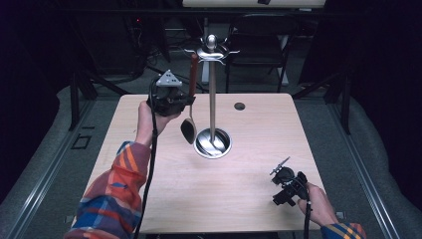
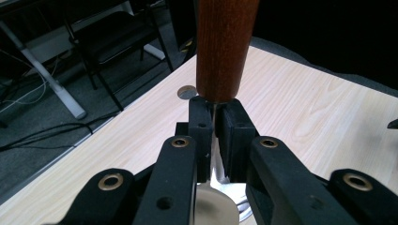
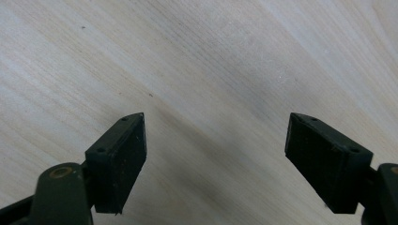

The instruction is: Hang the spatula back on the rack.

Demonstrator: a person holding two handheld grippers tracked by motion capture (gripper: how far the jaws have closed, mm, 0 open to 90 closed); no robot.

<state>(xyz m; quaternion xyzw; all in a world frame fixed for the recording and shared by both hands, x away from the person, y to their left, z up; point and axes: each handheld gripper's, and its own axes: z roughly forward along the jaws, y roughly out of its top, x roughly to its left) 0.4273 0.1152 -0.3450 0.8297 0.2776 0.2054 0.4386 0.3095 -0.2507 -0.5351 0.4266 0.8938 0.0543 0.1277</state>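
At the left of the table (image 1: 149,164), the left gripper (image 1: 185,103) is raised above the surface and clamped on a spoon (image 1: 190,107), its jaws closed on the thin metal neck just below the reddish wooden handle (image 1: 193,74). From the left gripper view the grip reads plainly: the two black pads (image 2: 202,126) pinch the bright metal shank between them, the wooden handle (image 2: 220,47) rises straight up from the jaws, and the bowl of the spoon (image 2: 213,206) hangs below. The spoon stands nearly upright, bowl down, with the top of its handle up among the hooks at the head of the metal stand (image 1: 212,94), just to the left of the stand's pole. Whether the handle is already caught on a hook cannot be told from these pictures. In my judgement the step in hand is the hanging or unhanging of the spoon at the stand's crown; the next move calls for a small, steady vertical shift with the handle kept clear of the pole and the neighbouring hooks, and the grip held until the spoon's weight is settled. Further right, the stand's round base (image 1: 212,143) rests near the middle of the table. At the right front corner, the right gripper (image 1: 279,185) idles low over bare wood, its jaws spread wide with nothing between them.
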